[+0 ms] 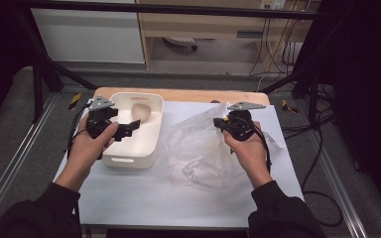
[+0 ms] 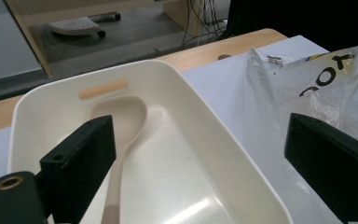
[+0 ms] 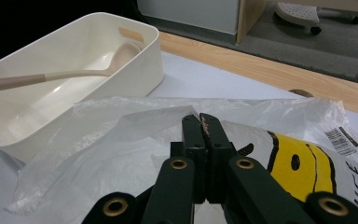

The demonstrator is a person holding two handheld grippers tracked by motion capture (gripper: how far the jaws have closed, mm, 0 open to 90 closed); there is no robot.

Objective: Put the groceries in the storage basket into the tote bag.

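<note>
The left gripper (image 1: pixel 131 125) hangs over the near end of the cream rectangular plastic tub (image 2: pixel 228 154), its jaws spread wide with nothing between them; in the left gripper view they frame the tub's interior from either side. The right gripper (image 3: pixel 203 122) has its jaws pressed together over the crumpled clear plastic bag with a yellow-and-black print (image 3: pixel 303 170); whether a fold of film is pinched between the tips cannot be told. Inside the tub lies a beige long-handled spoon (image 2: pixel 121 135), its bowl resting against the far wall just below the handle slot and its shaft running back toward the near end, the handle's tip a slightly pinker tone. The spoon looks light, stiff and smooth, probably silicone or plastic, so it should not deform but could slide in a loose pinch; the straight shaft near its middle seems the safest place to grasp. The bag, lying on the white table cover (image 1: pixel 144 198) just beside the tub, is thin, limp and slippery, likely to collapse unless taken at its rim. Apart from the spoon, the tub holds nothing visible.
</note>
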